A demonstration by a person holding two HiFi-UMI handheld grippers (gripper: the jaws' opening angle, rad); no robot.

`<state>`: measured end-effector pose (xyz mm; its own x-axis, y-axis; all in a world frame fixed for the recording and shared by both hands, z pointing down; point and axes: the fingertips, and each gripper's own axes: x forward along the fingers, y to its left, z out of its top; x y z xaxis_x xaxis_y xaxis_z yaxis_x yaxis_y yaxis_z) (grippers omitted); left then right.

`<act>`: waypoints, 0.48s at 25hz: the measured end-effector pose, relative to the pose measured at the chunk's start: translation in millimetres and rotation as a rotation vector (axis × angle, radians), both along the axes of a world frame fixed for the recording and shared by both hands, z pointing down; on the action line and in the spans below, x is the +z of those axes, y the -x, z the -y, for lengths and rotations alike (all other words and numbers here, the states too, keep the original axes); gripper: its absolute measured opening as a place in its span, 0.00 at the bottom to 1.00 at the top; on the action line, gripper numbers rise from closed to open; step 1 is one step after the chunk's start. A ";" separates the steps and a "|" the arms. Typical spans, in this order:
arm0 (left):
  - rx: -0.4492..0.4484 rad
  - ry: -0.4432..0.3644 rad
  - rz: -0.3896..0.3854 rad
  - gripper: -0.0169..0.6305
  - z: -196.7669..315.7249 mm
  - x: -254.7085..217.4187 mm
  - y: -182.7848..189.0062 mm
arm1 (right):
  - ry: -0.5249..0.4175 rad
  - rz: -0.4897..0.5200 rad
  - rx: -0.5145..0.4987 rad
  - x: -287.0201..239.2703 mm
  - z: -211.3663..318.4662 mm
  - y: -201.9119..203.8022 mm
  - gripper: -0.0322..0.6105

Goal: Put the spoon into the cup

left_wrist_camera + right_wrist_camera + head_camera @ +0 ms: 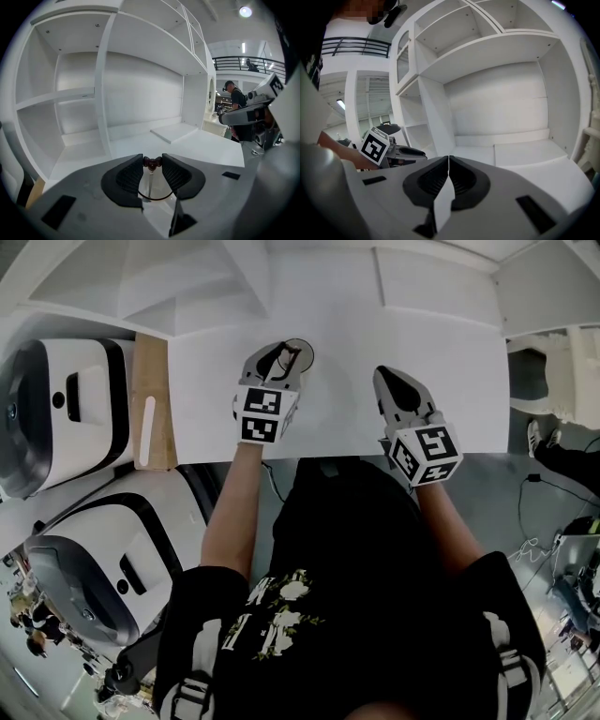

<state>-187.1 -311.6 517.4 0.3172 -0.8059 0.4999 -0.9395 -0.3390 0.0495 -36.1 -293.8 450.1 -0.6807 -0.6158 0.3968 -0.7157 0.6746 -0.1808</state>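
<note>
a white tabletop (441, 343) runs below empty white shelving (140, 75). the left tool (152, 158) pinches the dark red knob at the top of the spoon (150, 180), its jaws set a little apart around it. the thin stem hangs down inside the dark rim of the cup (157, 198), which stands on the tabletop just under the jaws. the right tool (448, 160) hovers nearby to the right, jaws pressed together with nothing between them.
</note>
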 end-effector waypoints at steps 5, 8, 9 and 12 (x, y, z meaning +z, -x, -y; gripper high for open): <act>-0.009 0.003 0.004 0.25 -0.6 0.3 2.0 | 0.000 0.006 0.003 -1.6 -0.7 0.4 0.15; 0.004 0.001 0.017 0.25 -0.5 0.3 0.0 | -0.003 0.006 0.013 -2.0 0.6 -1.6 0.15; 0.011 0.002 0.023 0.25 -1.2 -0.1 -1.1 | -0.004 0.006 0.017 -2.0 0.4 -2.4 0.15; 0.022 -0.005 0.035 0.25 -4.1 -5.4 -4.2 | -0.005 0.006 0.028 -2.7 -0.9 -4.6 0.15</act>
<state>-182.9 -307.5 512.0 0.3170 -0.8016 0.5069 -0.9330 -0.3596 0.0150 -31.5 -292.9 447.4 -0.6654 -0.6369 0.3893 -0.7334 0.6550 -0.1820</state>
